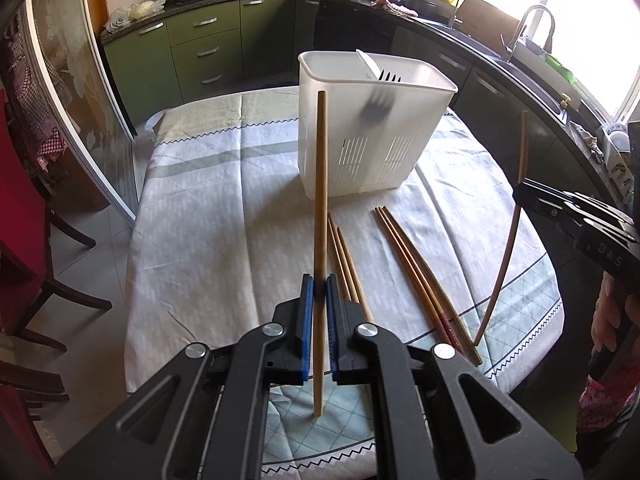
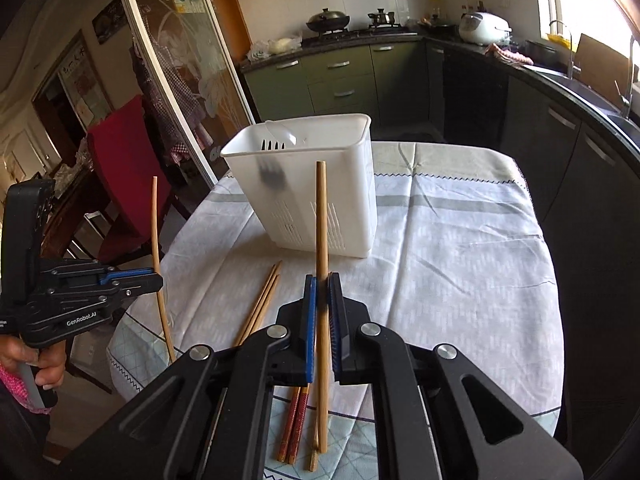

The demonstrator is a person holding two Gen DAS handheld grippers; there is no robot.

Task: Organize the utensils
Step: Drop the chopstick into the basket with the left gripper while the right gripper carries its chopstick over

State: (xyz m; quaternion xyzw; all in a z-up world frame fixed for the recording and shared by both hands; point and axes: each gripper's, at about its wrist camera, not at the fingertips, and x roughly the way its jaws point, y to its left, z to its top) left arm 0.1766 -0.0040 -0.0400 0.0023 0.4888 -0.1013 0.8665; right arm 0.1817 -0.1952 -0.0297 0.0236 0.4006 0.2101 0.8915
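Left gripper (image 1: 319,294) clamped on upright chopstick (image 1: 321,216), jaws pinching low on shaft; right gripper (image 2: 322,294) likewise gripping second chopstick (image 2: 322,240). Both clear of tablecloth (image 1: 224,208). Sticks likely light, stiff, slick: grip mid-shaft. Five loose chopsticks (image 1: 416,276) lie on cloth. One white caddy (image 1: 372,136) beyond, holding one fork (image 1: 387,80), one white spoon (image 1: 370,63).

Both grippers clamped, raised above the tabletop.
Left gripper (image 1: 319,294): jaws closed on one upright chopstick (image 1: 321,216), pointing steeply down. Right gripper (image 2: 322,300): jaws closed on another chopstick (image 2: 321,224), angled down. A hand (image 2: 28,364) grips the left handle.
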